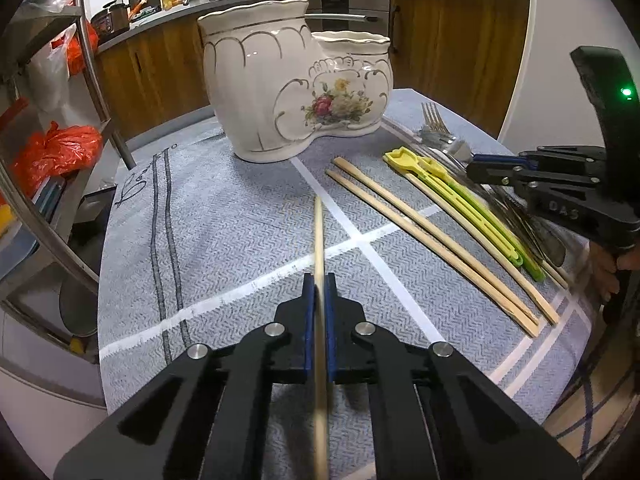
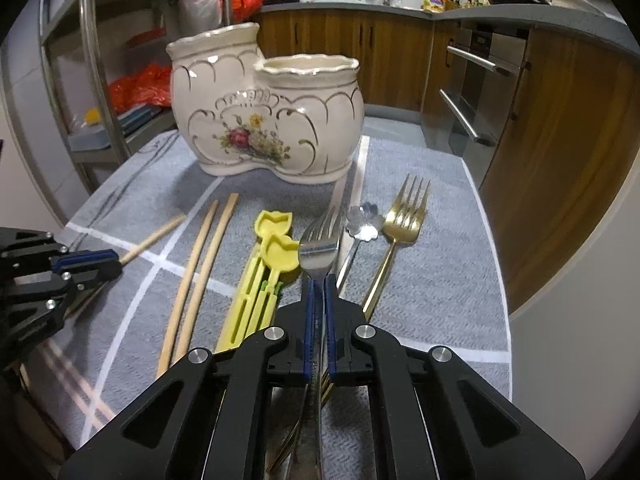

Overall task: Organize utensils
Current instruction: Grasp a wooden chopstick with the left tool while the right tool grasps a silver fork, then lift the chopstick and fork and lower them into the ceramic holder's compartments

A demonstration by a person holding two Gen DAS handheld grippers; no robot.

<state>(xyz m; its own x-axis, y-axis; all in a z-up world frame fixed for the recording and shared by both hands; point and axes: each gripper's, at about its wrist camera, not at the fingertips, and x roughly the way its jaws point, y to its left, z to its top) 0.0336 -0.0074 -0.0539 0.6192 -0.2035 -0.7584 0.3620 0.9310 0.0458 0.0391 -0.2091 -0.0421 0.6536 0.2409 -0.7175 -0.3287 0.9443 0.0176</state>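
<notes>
Kitchen cabinets in brown wood and a grey counter run behind a tabletop covered by a grey cloth with white stripes. At 12 o'clock in both views stands a white ceramic utensil holder with two joined compartments, gold trim and a painted flower bouquet.

Seen from the left wrist camera, the left claw is closed on a single wooden chopstick, pinched between its blue pads and pointing toward the holder. At 2 o'clock, three more wooden chopsticks lie side by side on the cloth, with yellow-green training chopsticks just beside them.

Seen from the right wrist camera, the right claw is closed on the handle of a silver fork, whose tines point toward the holder. A gold fork lies at 1 o'clock, and a small silver spoon with a flower-shaped bowl rests between the two forks. The left claw shows at 9 o'clock in this view.
</notes>
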